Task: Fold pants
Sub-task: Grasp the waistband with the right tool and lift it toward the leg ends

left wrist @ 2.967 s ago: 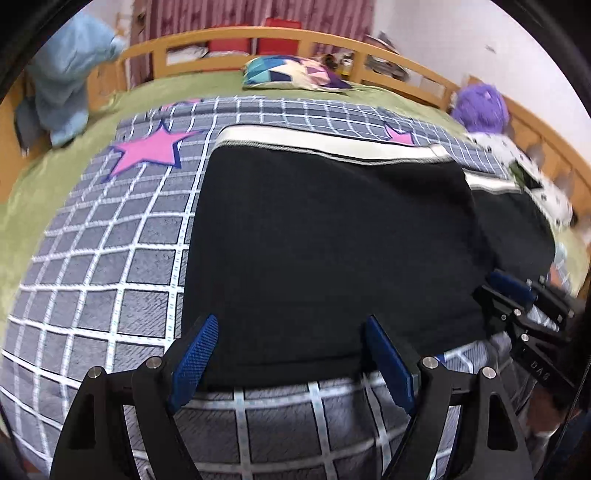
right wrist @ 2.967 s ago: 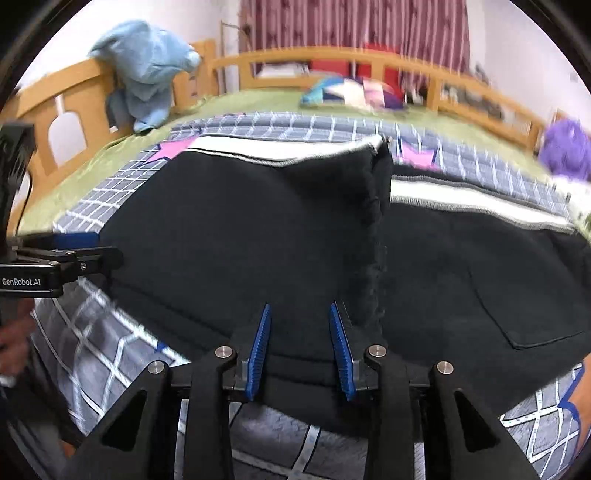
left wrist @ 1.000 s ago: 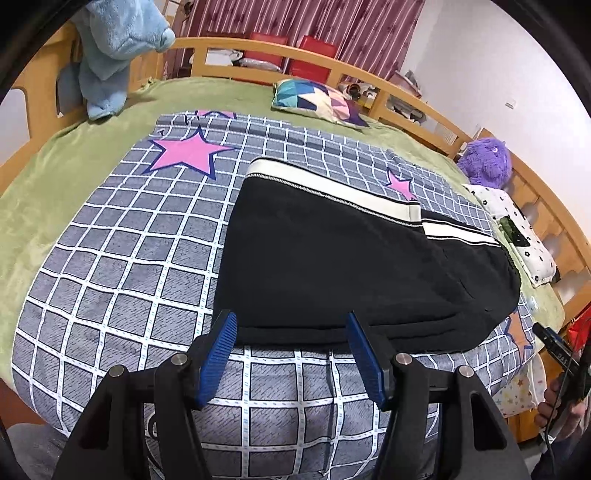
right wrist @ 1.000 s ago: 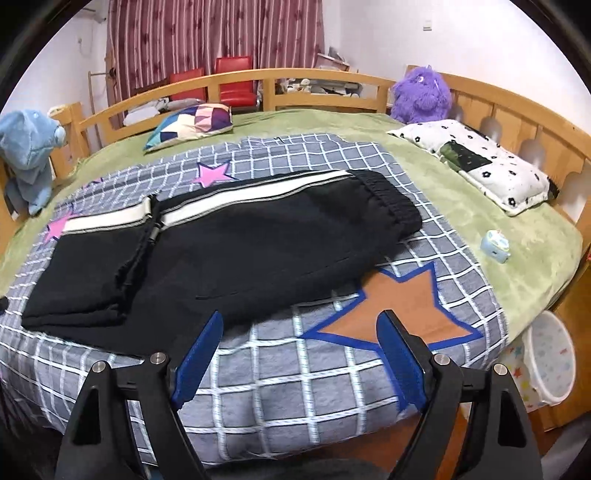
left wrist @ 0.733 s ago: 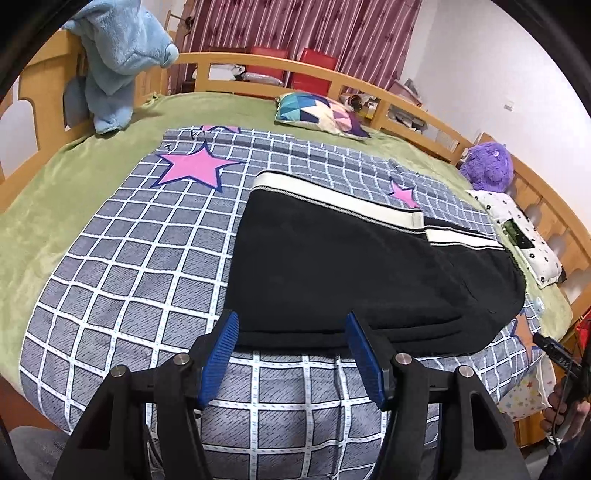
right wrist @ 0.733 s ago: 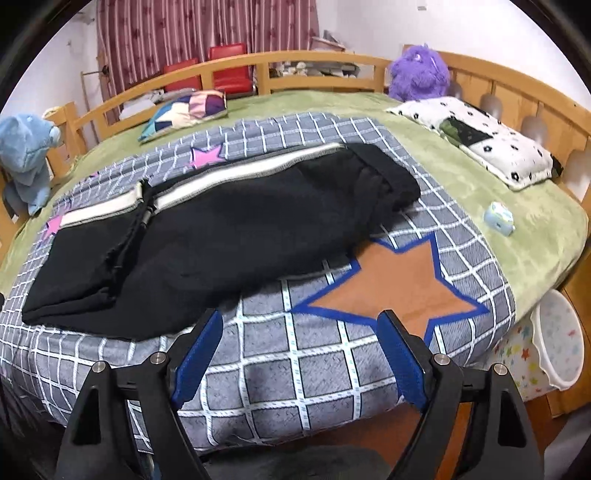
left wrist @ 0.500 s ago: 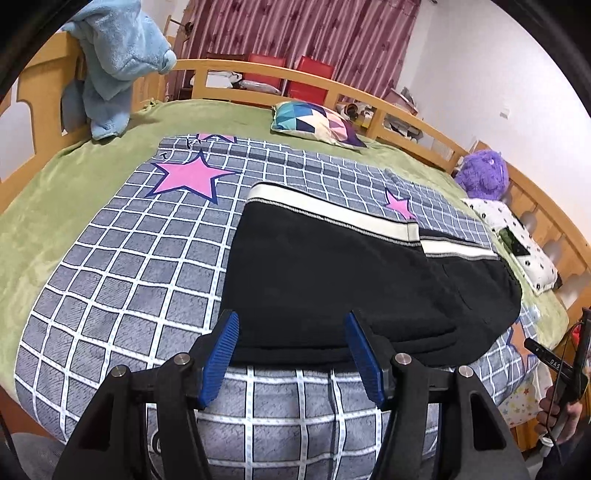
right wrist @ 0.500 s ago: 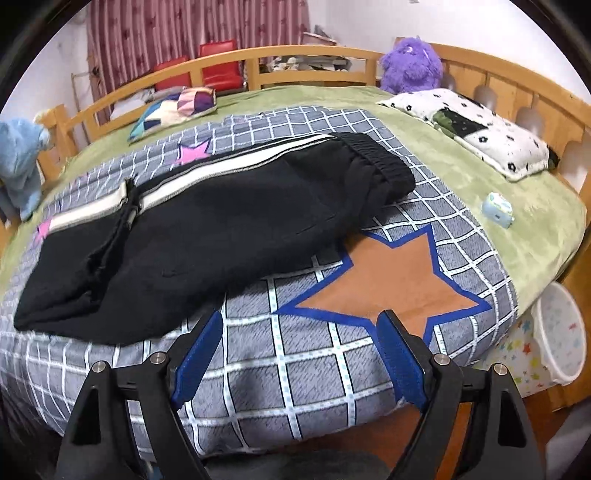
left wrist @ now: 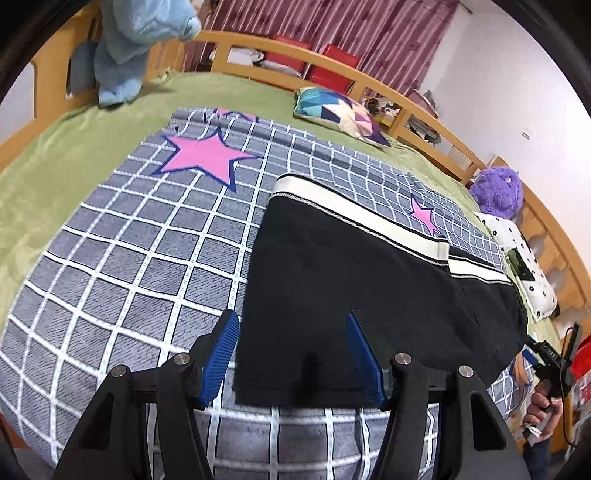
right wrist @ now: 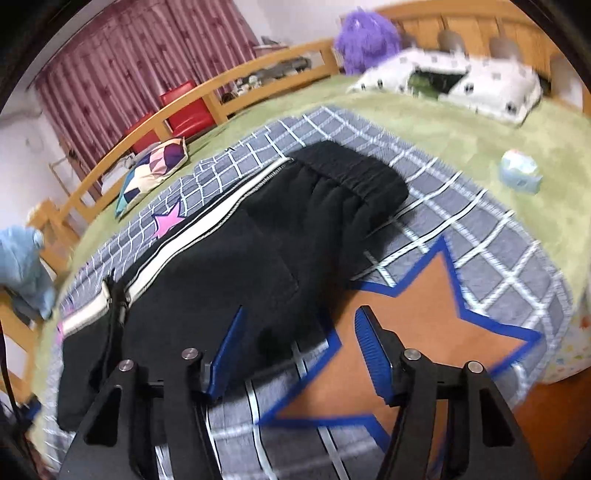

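Black pants (left wrist: 351,280) with a white side stripe lie folded on the grey checked blanket (left wrist: 129,258). My left gripper (left wrist: 291,350) stands open above their near left corner; the cloth's edge shows between the blue pads, untouched. In the right wrist view the pants (right wrist: 229,266) stretch from the elastic waistband at upper right to the folded end at lower left. My right gripper (right wrist: 299,350) hovers over their near edge beside the orange star, its jaws closing with nothing pressed between them. The other gripper (left wrist: 546,354), held in a hand, shows at the far right.
A wooden rail (left wrist: 280,51) rings the green bed. A blue plush (left wrist: 136,33), a patterned cushion (left wrist: 340,110), a purple plush (left wrist: 498,192) and a spotted pillow (right wrist: 454,81) lie around. A small pale blue object (right wrist: 521,173) sits on the green sheet. The blanket hangs over the near bed edge.
Both grippers came closer to the pants' near edge. The right view rolled and shifted left, and its jaws narrowed. The left jaws kept their width.
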A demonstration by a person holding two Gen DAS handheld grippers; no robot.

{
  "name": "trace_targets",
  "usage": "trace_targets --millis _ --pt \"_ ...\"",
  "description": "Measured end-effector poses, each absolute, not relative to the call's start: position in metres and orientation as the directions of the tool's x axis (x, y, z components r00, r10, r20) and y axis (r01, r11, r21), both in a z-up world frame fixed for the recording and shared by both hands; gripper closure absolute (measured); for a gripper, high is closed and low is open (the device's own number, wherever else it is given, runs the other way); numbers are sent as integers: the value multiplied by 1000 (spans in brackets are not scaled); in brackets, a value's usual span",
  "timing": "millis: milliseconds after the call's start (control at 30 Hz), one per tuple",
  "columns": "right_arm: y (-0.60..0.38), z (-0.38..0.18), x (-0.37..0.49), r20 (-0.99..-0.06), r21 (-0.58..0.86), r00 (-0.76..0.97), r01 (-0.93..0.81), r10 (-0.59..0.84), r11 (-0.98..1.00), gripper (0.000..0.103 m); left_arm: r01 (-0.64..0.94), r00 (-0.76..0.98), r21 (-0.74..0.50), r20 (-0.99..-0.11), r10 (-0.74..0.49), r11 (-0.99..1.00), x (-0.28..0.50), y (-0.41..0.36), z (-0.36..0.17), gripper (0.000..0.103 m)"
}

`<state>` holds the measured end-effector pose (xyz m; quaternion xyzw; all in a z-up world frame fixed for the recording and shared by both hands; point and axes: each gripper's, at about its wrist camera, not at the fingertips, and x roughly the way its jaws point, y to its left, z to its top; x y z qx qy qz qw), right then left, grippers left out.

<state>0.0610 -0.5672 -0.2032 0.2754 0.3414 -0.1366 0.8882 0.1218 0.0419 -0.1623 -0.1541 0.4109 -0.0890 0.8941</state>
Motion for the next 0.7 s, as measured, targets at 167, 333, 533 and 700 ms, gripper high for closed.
trace_targets --millis 167,333,533,700 --pt "-584 -222 88 -693 453 721 446 -10 772 42 9 624 -355 -728 -283 935 151 49 -179 45" --pt "-589 -233 113 -699 456 715 440 6 774 40 24 539 -369 -778 -322 929 190 47 -203 45" --pt "-590 -235 136 -697 446 717 406 24 798 35 83 492 -413 -775 -398 907 220 39 -216 46" --pt "-596 -237 149 -687 467 726 408 31 784 49 65 474 -469 -762 -442 881 238 32 -219 52"
